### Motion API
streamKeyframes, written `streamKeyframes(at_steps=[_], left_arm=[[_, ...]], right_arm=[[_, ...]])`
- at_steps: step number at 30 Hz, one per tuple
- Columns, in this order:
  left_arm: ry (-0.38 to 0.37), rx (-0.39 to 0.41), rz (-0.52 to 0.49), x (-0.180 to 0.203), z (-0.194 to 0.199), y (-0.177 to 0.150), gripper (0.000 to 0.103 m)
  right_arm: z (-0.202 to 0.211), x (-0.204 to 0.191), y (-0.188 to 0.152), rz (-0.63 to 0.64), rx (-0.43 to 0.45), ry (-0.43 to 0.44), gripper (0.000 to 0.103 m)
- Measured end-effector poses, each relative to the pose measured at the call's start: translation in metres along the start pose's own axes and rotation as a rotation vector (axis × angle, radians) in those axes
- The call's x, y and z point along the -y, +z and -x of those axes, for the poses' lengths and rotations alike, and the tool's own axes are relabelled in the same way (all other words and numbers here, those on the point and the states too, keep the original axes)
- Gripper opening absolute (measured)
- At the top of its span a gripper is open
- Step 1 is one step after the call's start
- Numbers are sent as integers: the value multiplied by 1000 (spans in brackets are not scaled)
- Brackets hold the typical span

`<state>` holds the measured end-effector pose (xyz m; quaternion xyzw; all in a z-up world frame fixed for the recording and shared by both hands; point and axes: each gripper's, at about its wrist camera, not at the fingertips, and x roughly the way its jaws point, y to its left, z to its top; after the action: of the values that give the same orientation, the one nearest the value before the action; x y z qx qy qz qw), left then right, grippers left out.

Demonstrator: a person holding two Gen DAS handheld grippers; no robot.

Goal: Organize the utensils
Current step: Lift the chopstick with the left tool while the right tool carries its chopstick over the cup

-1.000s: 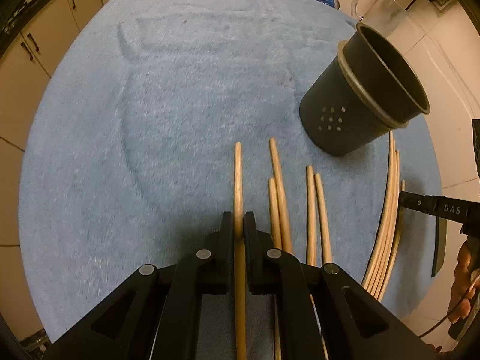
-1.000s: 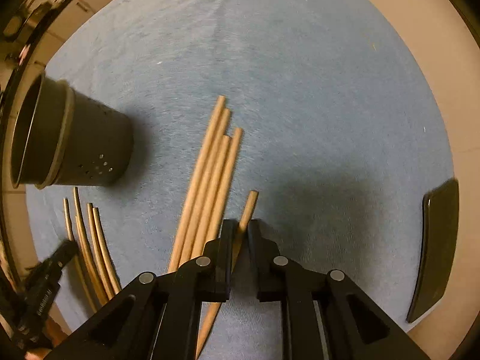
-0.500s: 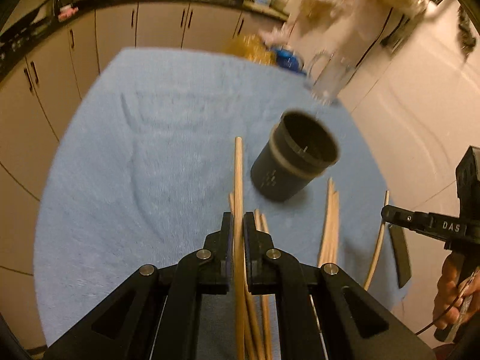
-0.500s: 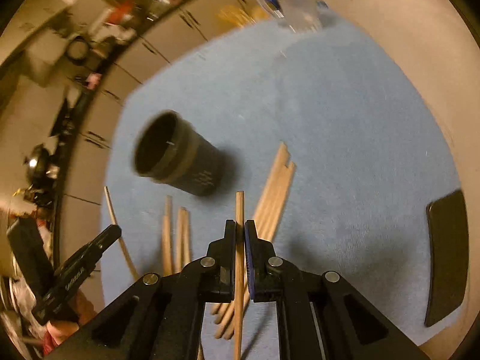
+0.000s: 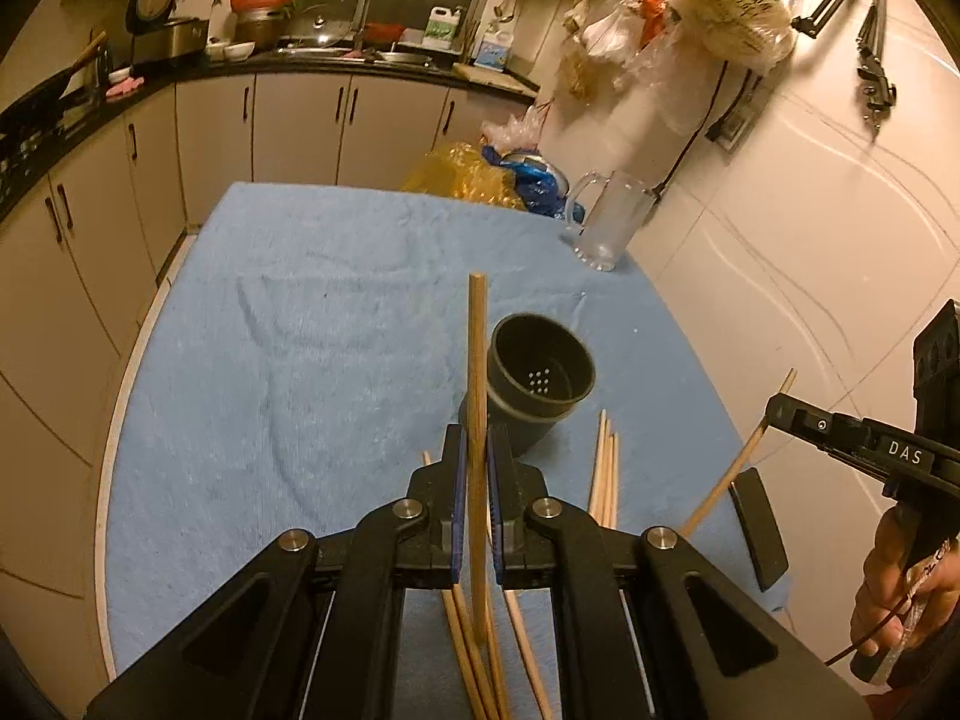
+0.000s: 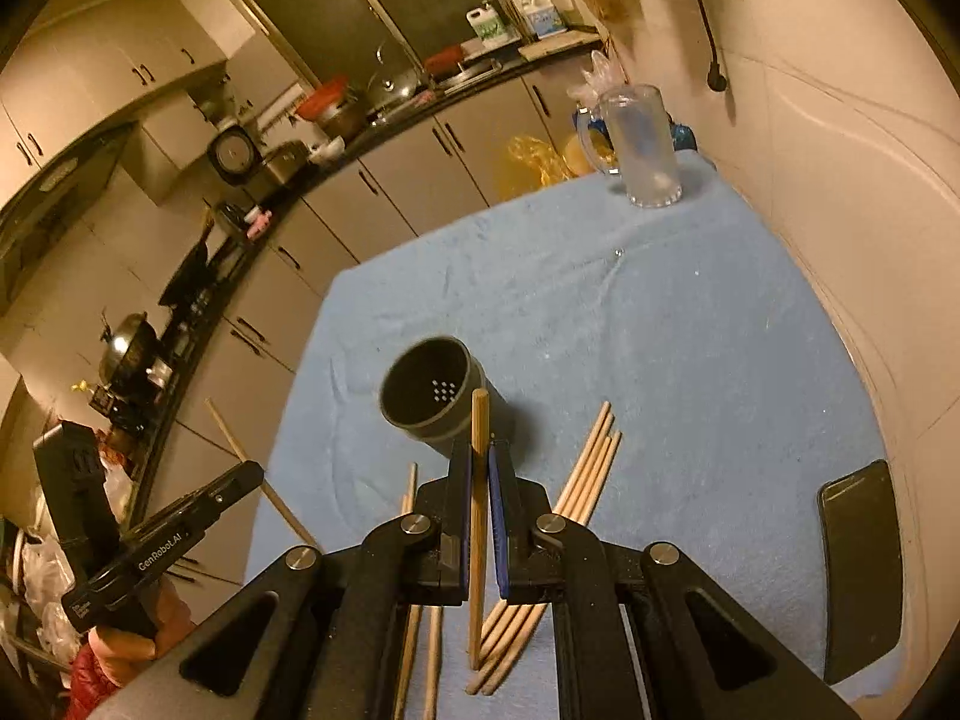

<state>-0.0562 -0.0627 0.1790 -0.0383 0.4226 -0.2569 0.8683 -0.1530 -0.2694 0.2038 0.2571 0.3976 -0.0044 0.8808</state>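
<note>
A dark perforated utensil cup (image 5: 534, 387) stands on the blue towel (image 5: 312, 324); it also shows in the right wrist view (image 6: 435, 393). My left gripper (image 5: 476, 456) is shut on one wooden chopstick (image 5: 477, 360), held above the towel and pointing forward, just left of the cup. My right gripper (image 6: 478, 468) is shut on another wooden chopstick (image 6: 479, 426), its tip near the cup's rim. Several loose chopsticks lie on the towel below the grippers (image 5: 605, 468) (image 6: 585, 468). The right gripper also shows in the left wrist view (image 5: 774, 411), and the left gripper in the right wrist view (image 6: 252, 474).
A glass mug (image 5: 609, 222) stands at the towel's far right corner, with plastic bags (image 5: 474, 177) behind it. A dark phone (image 6: 864, 570) lies at the towel's right edge by the wall. Kitchen cabinets (image 5: 288, 126) line the back and left.
Both grippers have lifted off the towel, each carrying one chopstick, and tilted up so the kitchen shows. The cup now appears farther off and lower in both views.
</note>
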Motion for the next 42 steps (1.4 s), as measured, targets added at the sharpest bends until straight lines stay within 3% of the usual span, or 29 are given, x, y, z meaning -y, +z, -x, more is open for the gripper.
streamKeyframes(at_steps=[13, 24, 32, 42], left_arm=[[-13, 50, -22, 7, 17, 29, 6], [-55, 134, -11, 10, 45, 93, 6], [-72, 166, -21, 27, 24, 137, 6], [-58, 44, 33, 25, -49, 134, 6]], right_arm=[[39, -12, 29, 10, 96, 56, 6], [72, -23, 93, -6, 197, 127, 6], [47, -22, 134, -25, 211, 93, 6], [-23, -6, 139, -46, 85, 43, 6]])
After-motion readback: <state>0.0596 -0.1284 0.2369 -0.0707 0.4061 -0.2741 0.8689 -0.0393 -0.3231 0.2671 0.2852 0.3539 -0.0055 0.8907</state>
